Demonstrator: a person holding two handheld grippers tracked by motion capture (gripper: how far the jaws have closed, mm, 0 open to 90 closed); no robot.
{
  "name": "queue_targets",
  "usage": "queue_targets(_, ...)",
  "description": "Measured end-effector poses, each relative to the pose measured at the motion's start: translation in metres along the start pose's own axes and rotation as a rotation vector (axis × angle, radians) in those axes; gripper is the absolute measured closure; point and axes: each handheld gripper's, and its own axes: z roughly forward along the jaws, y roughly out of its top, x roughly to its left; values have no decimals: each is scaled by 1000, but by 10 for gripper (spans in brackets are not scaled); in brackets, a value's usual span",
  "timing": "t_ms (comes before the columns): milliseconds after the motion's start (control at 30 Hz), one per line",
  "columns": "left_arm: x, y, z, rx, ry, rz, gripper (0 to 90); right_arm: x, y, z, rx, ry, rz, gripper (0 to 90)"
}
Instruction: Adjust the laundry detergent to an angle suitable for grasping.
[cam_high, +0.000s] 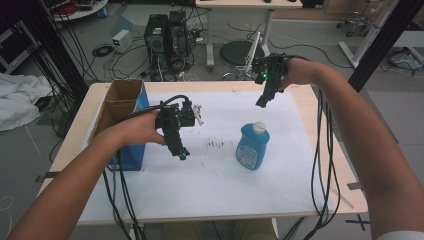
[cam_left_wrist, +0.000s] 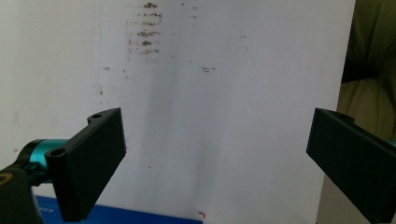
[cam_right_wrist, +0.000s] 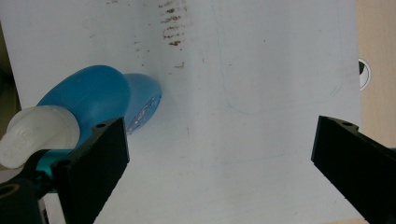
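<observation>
A blue bottle (cam_high: 252, 146) with a white cap (cam_high: 258, 127) stands upright on the white sheet (cam_high: 210, 185) that covers the table (cam_high: 320, 125), a little right of the middle. The right gripper (cam_high: 261, 102) hangs above the far right part of the sheet, beyond the bottle and well apart from it, and it points down toward the near side. In the right gripper view its jaws are spread wide with only bare sheet between them, and the bottle (cam_right_wrist: 93, 102) appears at the left, behind the left jaw, not between the two. The left gripper (cam_high: 183, 155) is held over the sheet left of the bottle, near a patch of brown marks (cam_high: 215, 144), and it also points down. In the left gripper view its jaws are spread wide too, with nothing between them except the sheet and the same marks (cam_left_wrist: 147, 28) farther off. A cardboard box (cam_high: 120, 107) with a blue side stands at the left of the table, just beside the left hand (cam_high: 145, 130).
</observation>
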Motion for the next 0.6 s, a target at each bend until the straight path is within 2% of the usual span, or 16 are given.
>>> queue_targets(600,3,2,1,-2,12,-11,46,1,-9,-9,-17,-16,9,31)
